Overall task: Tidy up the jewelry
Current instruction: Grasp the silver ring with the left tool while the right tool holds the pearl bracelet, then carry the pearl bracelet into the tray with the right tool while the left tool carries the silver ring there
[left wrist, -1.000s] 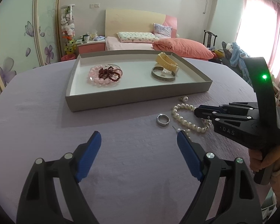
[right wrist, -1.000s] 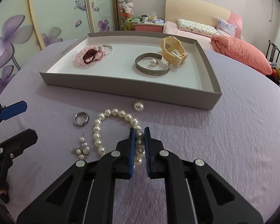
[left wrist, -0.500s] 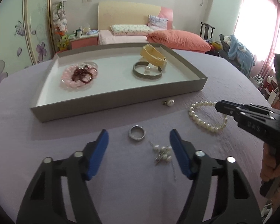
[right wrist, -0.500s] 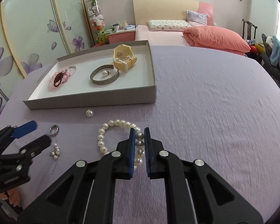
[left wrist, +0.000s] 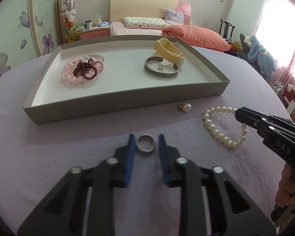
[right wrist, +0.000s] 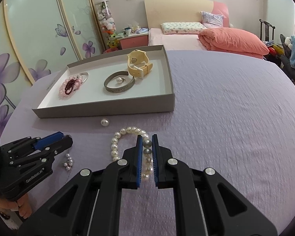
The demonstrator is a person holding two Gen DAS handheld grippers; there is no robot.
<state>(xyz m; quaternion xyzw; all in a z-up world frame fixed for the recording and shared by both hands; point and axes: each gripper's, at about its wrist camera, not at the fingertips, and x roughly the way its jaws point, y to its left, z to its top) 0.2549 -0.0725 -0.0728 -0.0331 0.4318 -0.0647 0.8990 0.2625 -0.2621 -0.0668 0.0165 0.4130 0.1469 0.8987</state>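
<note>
On the purple tablecloth (left wrist: 72,157) just near of the grey tray (left wrist: 127,106), the left gripper (left wrist: 146,147) has just been closing around the silver ring (left wrist: 146,145), pads not quite touching, while the right gripper (right wrist: 147,153) pinches the floppy pearl bracelet (right wrist: 116,147) — ring's tiny, stiff and slick, so I'd squeeze its outer band.

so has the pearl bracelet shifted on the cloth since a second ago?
Cannot tell: both cameras moved. The pearl bracelet lies just before the tray, right gripper shut on it.
</note>
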